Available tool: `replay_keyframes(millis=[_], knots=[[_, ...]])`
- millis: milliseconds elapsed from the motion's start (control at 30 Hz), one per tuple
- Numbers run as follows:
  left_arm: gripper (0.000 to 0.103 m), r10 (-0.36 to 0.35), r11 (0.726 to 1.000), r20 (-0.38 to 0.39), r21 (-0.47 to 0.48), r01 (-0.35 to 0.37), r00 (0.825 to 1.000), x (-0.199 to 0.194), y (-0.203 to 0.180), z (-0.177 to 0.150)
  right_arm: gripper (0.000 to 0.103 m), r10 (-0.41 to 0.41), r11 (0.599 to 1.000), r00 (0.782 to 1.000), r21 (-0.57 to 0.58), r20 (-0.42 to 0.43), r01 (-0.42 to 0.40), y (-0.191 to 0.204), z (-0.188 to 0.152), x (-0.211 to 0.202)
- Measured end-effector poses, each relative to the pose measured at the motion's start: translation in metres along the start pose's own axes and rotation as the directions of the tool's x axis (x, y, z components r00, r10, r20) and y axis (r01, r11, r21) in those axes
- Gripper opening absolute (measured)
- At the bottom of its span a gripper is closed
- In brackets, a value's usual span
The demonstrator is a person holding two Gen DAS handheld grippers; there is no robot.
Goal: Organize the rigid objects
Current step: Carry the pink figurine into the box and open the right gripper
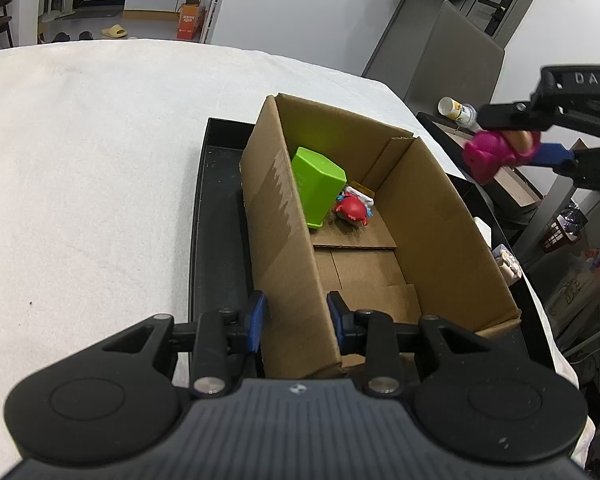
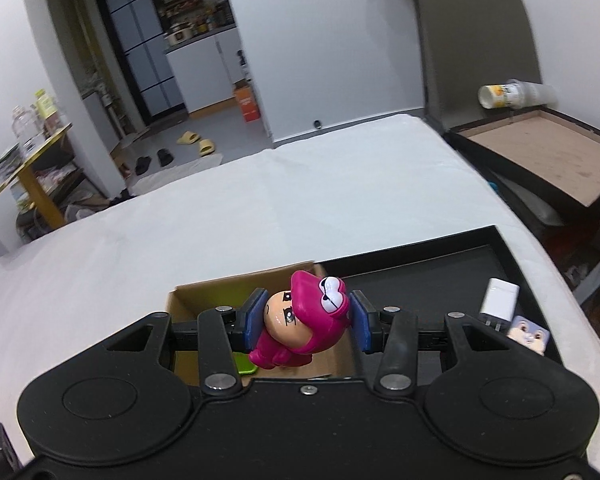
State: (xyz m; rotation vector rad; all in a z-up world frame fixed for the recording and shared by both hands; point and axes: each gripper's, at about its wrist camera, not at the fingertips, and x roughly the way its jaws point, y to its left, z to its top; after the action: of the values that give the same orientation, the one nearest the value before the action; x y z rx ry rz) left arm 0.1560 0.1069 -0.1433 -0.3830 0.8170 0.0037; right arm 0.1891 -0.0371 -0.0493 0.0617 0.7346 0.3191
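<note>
box wall (image 1: 276, 216): part between the left gripper (image 1: 296, 320) pads was covered by the blue pads; near end was lost behind the gripper body.
green container (image 1: 316, 184): lower part was behind the wall; in the right wrist view only a sliver (image 2: 246, 366) showed under the finger.
red toy (image 1: 352, 208): too small to tell what it was; the white item behind it was mostly hidden.
pink figure (image 2: 300, 320): sides were covered by the right gripper (image 2: 306, 320) pads; blurred in the left wrist view (image 1: 496, 152).
right gripper body: was cut by the frame edge (image 1: 580, 120).
white block (image 2: 500, 298): base was behind the gripper arm.
printed cube (image 2: 528, 334): was half hidden, print unreadable.
</note>
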Motion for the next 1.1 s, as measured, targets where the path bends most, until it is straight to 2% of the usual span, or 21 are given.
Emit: replay_keyframes(millis=[300,633,1100], knots=[[0.032,-0.001,1.000,0.000,-0.003,0.001,1.000,0.001,0.000,0.000,0.044,0.066,0.997,0.996,-0.034,-0.065,-0.068,0.024,-0.010,0.012],[0.032,-0.002,1.000,0.000,-0.006,0.002,1.000,0.001,0.000,0.001,0.044,0.098,0.992,0.987,-0.067,-0.129,-0.108,0.043,-0.028,0.029],[0.032,-0.005,1.000,-0.003,-0.012,0.005,1.000,0.001,0.001,0.001,0.044,0.143,0.989,0.962,0.005,-0.232,-0.146,0.044,-0.045,0.059]])
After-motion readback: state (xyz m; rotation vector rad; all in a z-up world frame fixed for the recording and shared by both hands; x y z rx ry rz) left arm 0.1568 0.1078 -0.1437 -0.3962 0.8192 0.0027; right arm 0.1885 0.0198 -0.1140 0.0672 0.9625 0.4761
